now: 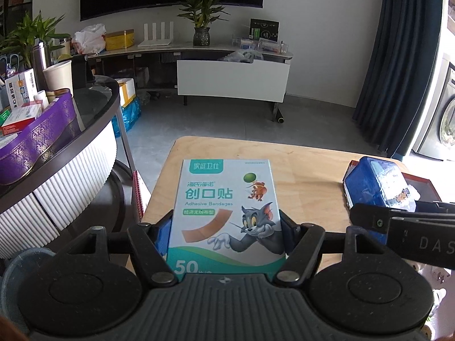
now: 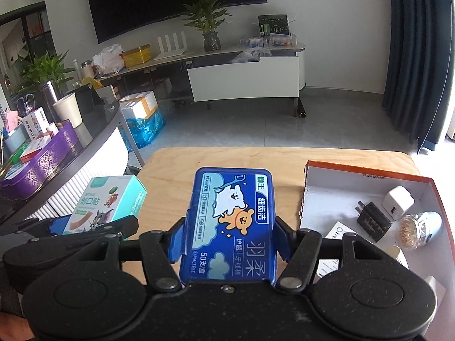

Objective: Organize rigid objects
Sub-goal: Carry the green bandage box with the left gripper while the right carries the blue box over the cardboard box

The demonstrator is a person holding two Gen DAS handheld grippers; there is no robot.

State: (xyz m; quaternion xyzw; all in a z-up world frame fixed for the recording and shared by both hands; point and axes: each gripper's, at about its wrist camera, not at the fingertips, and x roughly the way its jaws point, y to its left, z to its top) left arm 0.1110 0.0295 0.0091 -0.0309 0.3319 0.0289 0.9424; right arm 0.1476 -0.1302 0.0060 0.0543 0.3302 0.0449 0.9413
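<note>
Bandage box (image 1: pixel 227 213) sat clamped between the left gripper (image 1: pixel 226 227) jaws, held above the counter (image 1: pixel 307 170) near its left edge, printed face up. Right gripper (image 2: pixel 227 237) jaws were clamped on the blue floss case (image 2: pixel 230 221), held over the counter middle. Open cardboard tray (image 2: pixel 369 174) lay at the counter's right side, holding a white charger (image 2: pixel 398 201), a black charger (image 2: pixel 372 221) just beside it, and a toothpick jar (image 2: pixel 421 230) on its side. Both held items were well apart from the tray contents.
</note>
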